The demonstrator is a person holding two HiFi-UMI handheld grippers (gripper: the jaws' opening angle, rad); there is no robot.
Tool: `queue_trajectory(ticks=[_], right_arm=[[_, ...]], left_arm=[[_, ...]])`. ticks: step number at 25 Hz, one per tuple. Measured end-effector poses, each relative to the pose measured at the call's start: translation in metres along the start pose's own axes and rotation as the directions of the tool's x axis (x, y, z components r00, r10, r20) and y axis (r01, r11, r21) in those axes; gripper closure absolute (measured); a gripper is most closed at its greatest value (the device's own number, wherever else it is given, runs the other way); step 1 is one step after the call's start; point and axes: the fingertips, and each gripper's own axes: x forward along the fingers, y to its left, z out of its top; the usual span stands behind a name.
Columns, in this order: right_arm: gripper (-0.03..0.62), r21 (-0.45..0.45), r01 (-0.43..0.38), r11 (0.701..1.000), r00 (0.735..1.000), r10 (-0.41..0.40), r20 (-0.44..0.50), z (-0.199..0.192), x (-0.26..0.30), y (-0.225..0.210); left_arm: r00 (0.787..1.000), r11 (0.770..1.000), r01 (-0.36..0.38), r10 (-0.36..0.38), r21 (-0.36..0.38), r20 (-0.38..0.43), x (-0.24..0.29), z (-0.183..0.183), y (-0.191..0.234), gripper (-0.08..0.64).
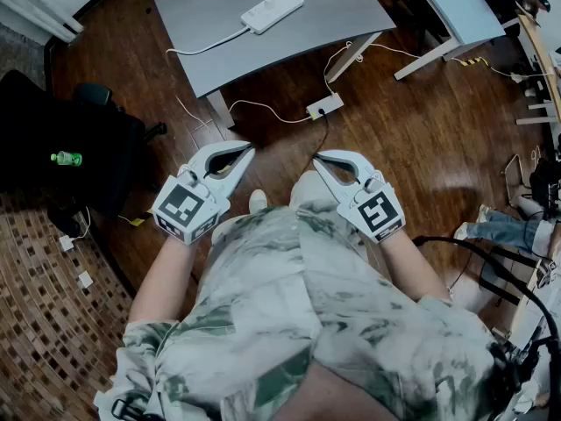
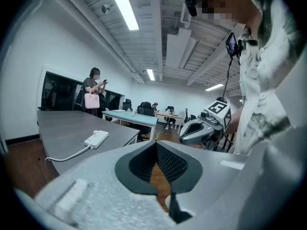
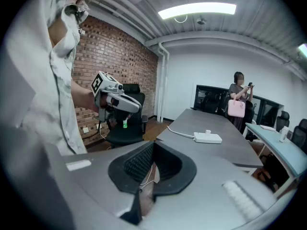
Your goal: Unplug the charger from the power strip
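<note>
A white power strip [image 1: 272,10] lies on the grey table [image 1: 219,33] ahead of me, its white cord trailing off to the left. It also shows in the left gripper view [image 2: 96,139]. In the right gripper view the power strip [image 3: 207,137] carries a small white charger [image 3: 207,132] on top. Both grippers hang in front of my body over the wooden floor, well short of the table. My left gripper [image 1: 246,151] is shut with nothing in it. My right gripper [image 1: 318,158] is shut too and holds nothing.
A second white power strip [image 1: 324,106] with cables lies on the floor under the table edge. A black office chair [image 1: 79,147] with a green bottle [image 1: 66,158] stands at the left. A light-blue table [image 1: 456,3] stands at the right. A person [image 3: 237,97] stands beyond the grey table.
</note>
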Motion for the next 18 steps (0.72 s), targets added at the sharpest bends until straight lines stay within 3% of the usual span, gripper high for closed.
queue_trajectory(ticks=[8,12,18], right_arm=[[0.586,-0.028,-0.056,0.998,0.998,0.057,0.013,0.000,0.097,-0.126],[0.586,-0.076,-0.124,0.989,0.992,0.122,-0.022,-0.012,0.152,-0.203],[0.586,-0.112,-0.227,0.968,0.972,0.217,-0.091,-0.034,0.216,-0.298]], left_arm=[[0.993,0.994,-0.106,0.106,0.007,-0.047,0.059,0.004,0.106,0.561],[0.979,0.982,-0.184,0.181,-0.035,-0.091,0.101,0.009,0.159,0.560],[0.970,0.973,-0.213,0.200,-0.087,-0.138,0.177,0.028,0.214,0.558]])
